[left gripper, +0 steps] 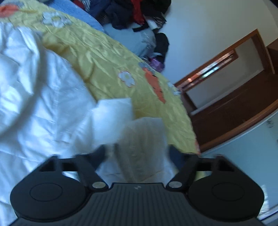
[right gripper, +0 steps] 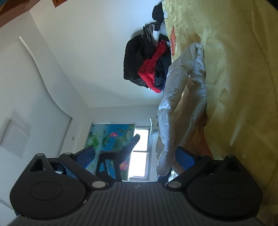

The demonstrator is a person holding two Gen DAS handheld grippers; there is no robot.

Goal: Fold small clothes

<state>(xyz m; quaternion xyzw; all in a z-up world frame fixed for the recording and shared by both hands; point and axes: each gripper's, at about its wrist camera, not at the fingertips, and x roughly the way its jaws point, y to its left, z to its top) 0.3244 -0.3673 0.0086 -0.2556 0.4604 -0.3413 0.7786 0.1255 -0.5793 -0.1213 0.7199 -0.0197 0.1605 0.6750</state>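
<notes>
- Nearest the left wrist camera, the left gripper (left gripper: 137,149) has its jaws spread wide, with pale cloth lying between and over the fingertips; the picture is blurred, so I cannot tell whether any of it is truly pinched.
- That cloth belongs to the white garment (left gripper: 34,97), which lies crumpled on the yellow bedspread (left gripper: 107,57) of the bed, a white flap (left gripper: 113,120) of it standing up just ahead of the gripper.
- In the right wrist view the right gripper (right gripper: 135,154) also stands apart, its 2 blue-padded fingers (right gripper: 185,157) holding nothing; a hanging fold of the same garment (right gripper: 175,97) brushes past the pad nearest the bed.
- My judgement is that the garment is light, thin and limp, with a slight sheen that hints it may slide between pads. It will sag and bunch rather than keep a crease.
- Best hold, I think: 2 corners or a hem edge, 1 per gripper, pinched deep enough to catch all layers, then drawn taut before laying it flat.
- A dark clothes pile (left gripper: 132,15) sits at the bed's far end, well apart from the work.
</notes>
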